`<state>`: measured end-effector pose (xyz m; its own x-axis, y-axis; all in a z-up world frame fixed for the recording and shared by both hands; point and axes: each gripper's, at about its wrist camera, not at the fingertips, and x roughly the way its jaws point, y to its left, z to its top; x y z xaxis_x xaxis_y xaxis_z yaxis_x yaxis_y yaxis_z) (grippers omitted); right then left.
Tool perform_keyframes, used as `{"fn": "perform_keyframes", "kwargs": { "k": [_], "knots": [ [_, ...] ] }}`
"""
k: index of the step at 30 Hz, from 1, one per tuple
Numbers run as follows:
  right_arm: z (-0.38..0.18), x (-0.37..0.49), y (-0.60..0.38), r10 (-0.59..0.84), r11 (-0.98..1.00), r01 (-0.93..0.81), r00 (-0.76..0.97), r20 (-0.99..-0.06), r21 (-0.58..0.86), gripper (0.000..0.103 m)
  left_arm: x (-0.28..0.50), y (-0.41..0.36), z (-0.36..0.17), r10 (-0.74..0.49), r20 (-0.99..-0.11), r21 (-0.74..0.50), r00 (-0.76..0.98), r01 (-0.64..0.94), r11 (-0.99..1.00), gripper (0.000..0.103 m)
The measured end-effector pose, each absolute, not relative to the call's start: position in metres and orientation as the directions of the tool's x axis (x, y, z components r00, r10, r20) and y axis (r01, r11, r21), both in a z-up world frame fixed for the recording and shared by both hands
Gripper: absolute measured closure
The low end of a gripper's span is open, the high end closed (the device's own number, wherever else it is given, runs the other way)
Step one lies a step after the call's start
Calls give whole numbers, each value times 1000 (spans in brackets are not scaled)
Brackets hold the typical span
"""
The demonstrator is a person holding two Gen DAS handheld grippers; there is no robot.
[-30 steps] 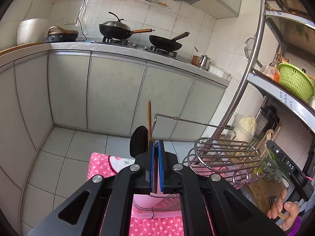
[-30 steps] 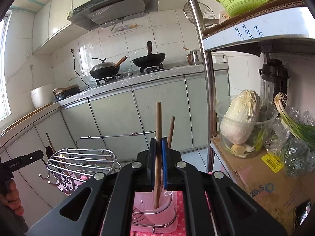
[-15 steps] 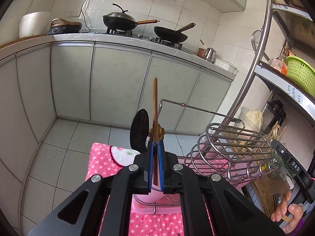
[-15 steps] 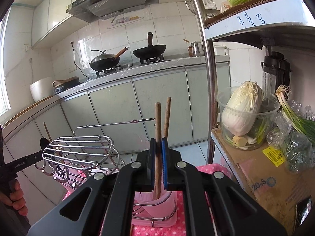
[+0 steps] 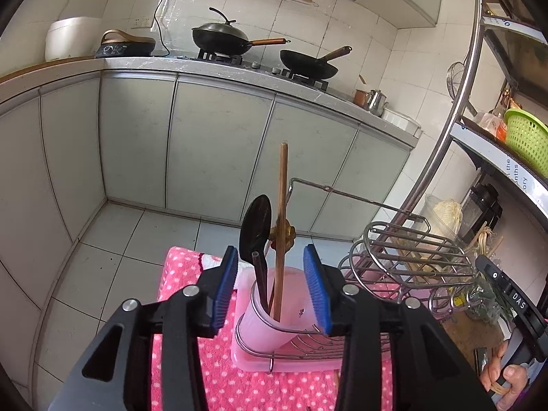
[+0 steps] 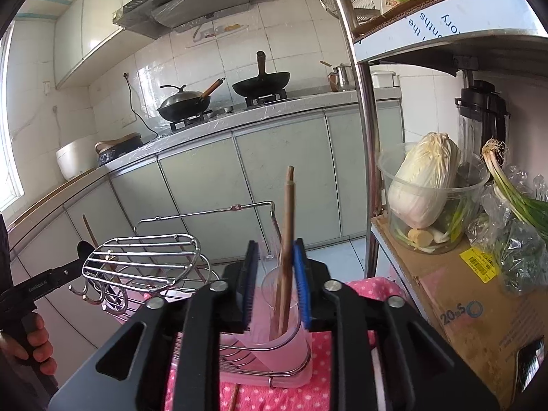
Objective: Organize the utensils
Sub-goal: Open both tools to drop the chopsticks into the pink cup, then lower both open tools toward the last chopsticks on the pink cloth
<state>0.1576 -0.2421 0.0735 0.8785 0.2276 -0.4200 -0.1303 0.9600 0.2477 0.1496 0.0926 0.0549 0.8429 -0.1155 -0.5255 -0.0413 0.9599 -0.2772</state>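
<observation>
The left claw (image 5: 270,284) has just been opened wide and is seen astride the translucent pink plastic cup (image 5: 284,311), where a slim brown wooden chopstick (image 5: 281,226) and a black plastic spoon (image 5: 255,229) stand upright, touched by neither pad. The right claw (image 6: 274,284) has likewise just been parted around that cup (image 6: 281,328), a thicker wooden chopstick (image 6: 287,239) being left standing inside it, close to the right pad

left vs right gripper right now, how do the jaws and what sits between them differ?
Left gripper: jaws have just been opening and stand wide, well clear of the thin wooden stick between them. Right gripper: jaws have just been opening too but stand narrower, its thicker wooden handle leaning close by one blue pad. The left pink cup also holds a black spoon; the right pink cup shows only wooden pieces. Shared: both utensils stand in cups, released.
</observation>
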Motion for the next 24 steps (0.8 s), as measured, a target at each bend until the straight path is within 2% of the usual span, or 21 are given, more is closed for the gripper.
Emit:
{"fn": "perform_keyframes", "kwargs": {
  "k": [1,2,14,18,24],
  "knots": [
    [75,156,-243,229,959,-132,881,-414,249,64,148,94,57,-116,-519,-282,847,-42,958,60],
    [76,155,-243,230,959,-135,884,-407,248,63,146,95,60,-115,-513,-286,850,-43,957,60],
    [105,115,-246,228,961,-158,918,-324,229,59,104,97,92,-127,-438,-284,890,-3,959,60],
    [109,91,-244,232,961,-171,926,-296,218,50,88,88,91,-161,-452,-287,877,28,957,60],
    [96,63,-237,253,960,-193,908,-335,202,48,77,75,68,-242,-525,-330,816,67,942,60]
  ]
}}
